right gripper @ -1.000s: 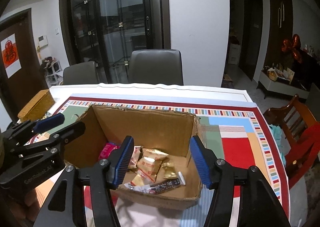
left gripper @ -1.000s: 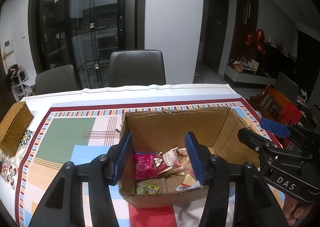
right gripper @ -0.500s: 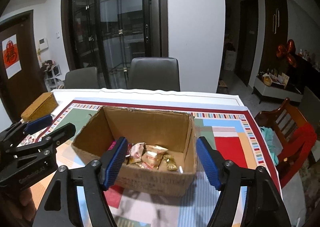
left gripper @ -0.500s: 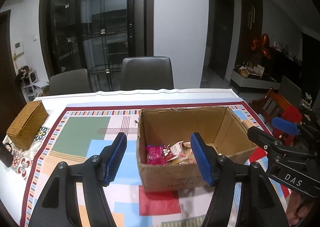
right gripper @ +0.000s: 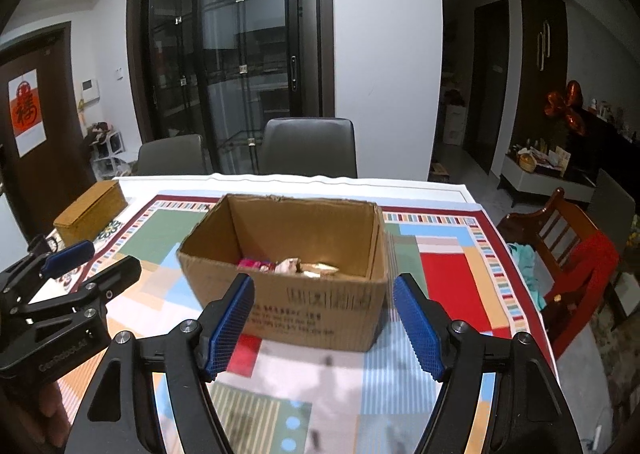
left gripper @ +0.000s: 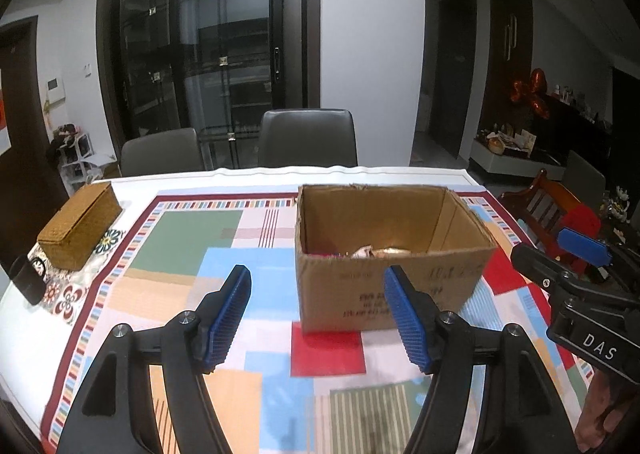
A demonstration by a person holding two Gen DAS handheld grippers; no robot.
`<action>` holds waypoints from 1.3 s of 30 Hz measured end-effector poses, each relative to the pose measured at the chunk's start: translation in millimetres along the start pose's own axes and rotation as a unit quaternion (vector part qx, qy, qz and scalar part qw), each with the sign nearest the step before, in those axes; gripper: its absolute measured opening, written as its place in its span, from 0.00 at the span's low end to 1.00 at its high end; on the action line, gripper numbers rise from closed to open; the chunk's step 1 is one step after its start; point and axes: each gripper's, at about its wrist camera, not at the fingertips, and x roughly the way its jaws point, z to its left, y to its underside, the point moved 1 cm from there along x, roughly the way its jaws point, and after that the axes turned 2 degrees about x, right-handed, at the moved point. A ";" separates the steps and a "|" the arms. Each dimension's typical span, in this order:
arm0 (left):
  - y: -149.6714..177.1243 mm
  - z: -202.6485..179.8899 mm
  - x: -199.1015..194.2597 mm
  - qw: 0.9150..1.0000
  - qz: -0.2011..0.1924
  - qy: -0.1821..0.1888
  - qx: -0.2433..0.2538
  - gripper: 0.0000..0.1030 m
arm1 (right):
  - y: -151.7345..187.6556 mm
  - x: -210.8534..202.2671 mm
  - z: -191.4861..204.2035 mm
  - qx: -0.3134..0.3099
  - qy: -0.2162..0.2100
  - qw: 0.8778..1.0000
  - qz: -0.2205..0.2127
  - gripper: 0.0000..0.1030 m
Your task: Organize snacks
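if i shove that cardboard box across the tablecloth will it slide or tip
The cardboard box probably slides rather than tips: it looks broad and low, flat on the tablecloth. It seems light, since only a few snack packets show inside. The cloth may bunch up, and the thin open walls may flex.

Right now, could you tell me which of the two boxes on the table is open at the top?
The cardboard box, near both grippers, has an open top with snack packets showing inside. The woven box at the table's far left edge has its lid closed.

A home dining room: clothed table (left gripper: 256, 181), chairs (left gripper: 308, 137), glass doors (right gripper: 240, 53).
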 end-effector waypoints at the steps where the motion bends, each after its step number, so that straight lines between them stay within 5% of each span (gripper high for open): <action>1: 3.5 -0.1 -4.0 1.000 0.000 0.000 0.000 0.66 | 3.7 -2.8 0.2 0.000 0.000 1.000 0.000 0.71; 39: 121.8 -12.9 -124.5 1.000 -0.016 0.000 -0.004 0.66 | 120.3 -123.4 2.2 0.021 0.014 1.000 -0.016 0.71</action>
